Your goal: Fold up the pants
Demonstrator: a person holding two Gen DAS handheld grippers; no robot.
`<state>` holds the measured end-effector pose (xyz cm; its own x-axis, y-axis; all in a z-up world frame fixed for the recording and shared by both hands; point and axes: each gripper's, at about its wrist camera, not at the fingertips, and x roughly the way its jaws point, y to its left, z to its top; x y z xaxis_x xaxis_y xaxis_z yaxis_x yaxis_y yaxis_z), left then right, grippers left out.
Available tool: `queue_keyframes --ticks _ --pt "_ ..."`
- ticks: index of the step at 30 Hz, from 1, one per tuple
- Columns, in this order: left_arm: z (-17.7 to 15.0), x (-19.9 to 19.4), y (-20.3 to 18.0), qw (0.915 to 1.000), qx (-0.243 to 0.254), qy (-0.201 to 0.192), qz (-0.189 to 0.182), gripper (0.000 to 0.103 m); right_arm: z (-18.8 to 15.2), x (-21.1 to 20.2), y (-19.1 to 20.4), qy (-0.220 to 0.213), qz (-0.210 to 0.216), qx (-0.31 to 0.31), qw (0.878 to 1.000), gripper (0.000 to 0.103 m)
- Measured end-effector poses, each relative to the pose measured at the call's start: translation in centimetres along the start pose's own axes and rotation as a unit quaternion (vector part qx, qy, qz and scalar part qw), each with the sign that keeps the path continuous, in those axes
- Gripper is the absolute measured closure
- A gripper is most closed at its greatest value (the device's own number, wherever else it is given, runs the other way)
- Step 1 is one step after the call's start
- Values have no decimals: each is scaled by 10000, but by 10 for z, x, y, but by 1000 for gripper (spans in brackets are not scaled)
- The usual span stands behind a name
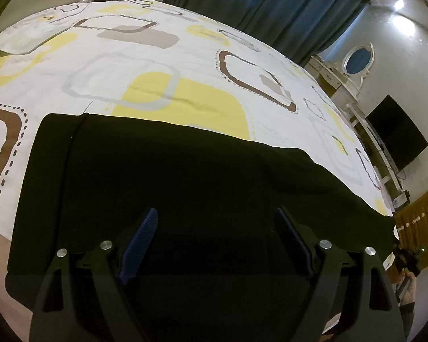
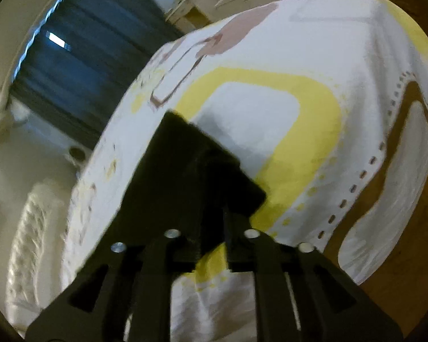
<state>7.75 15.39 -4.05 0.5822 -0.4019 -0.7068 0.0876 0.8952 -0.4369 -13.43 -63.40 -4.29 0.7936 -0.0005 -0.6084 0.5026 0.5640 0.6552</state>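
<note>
The black pants (image 1: 185,176) lie flat across the patterned bedsheet (image 1: 162,57) as a broad dark band. My left gripper (image 1: 216,213) hovers just over the near part of the pants, its jaws wide open and nothing between its blue-ribbed fingers (image 1: 141,242). The right wrist view is blurred. There a narrow end of the pants (image 2: 185,154) rests on the sheet (image 2: 314,65) near the bed's corner. My right gripper (image 2: 214,179) stands at that end with its jaws a small way apart; the yellow print shows through the gap lower down. The fingertips merge with the dark cloth.
Dark blue curtains (image 1: 271,8) hang behind the bed. A white dresser with an oval mirror (image 1: 358,59) and a black screen (image 1: 396,131) stand along the right wall. A person's hand (image 1: 408,279) shows at the lower right. The sheet drops over the bed's edge toward a wooden floor (image 2: 399,270).
</note>
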Motion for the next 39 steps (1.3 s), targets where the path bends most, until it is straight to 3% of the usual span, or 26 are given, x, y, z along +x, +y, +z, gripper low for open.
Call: queue_keyframes --ticks 1,2,4,6,12,17,20,23,27,28,31,32,36,39 --pt "0 0 0 10000 6 -4 -12 20 1 -9 0 -210 -203 6 9996 75" --pt "0 0 1 10000 14 -6 -24 20 2 -18 1 -429 -499 -4 9978 61" --pt "0 1 1 10000 23 -1 -21 20 3 -36 9 -821 -832 -130 9931 59" --pt "0 1 1 10000 30 0 -12 20 4 -42 29 -948 -591 -372 9930 59" --pt "-3 1 -3 9999 105 -49 66 19 -5 21 108 17 513 -1109 9925 59" --pt "-4 1 -5 9997 192 -98 82 19 -10 93 143 771 773 -1145 9874 59" --pt "-4 0 -3 9998 166 -119 37 19 -3 110 130 875 409 -953 9908 59" --pt "-5 0 -3 9997 186 -147 -2 19 8 99 99 526 -2 -741 9959 62" --pt "-6 0 -4 9995 250 -169 25 19 23 83 66 242 -270 -501 9981 78" --pt "-6 0 -4 9995 257 -175 37 19 28 73 59 245 -327 -510 9979 78" --pt "-6 1 -6 9994 292 -191 86 19 23 58 63 239 -541 -728 9956 68" --pt "-7 2 -7 9993 308 -192 101 18 18 52 69 207 -556 -839 9947 54" --pt "-6 2 -8 9993 308 -188 116 18 -8 40 83 543 -227 -1185 9912 52" --pt "-6 2 -8 9993 304 -189 101 18 -17 33 73 590 -683 -1339 9869 55"
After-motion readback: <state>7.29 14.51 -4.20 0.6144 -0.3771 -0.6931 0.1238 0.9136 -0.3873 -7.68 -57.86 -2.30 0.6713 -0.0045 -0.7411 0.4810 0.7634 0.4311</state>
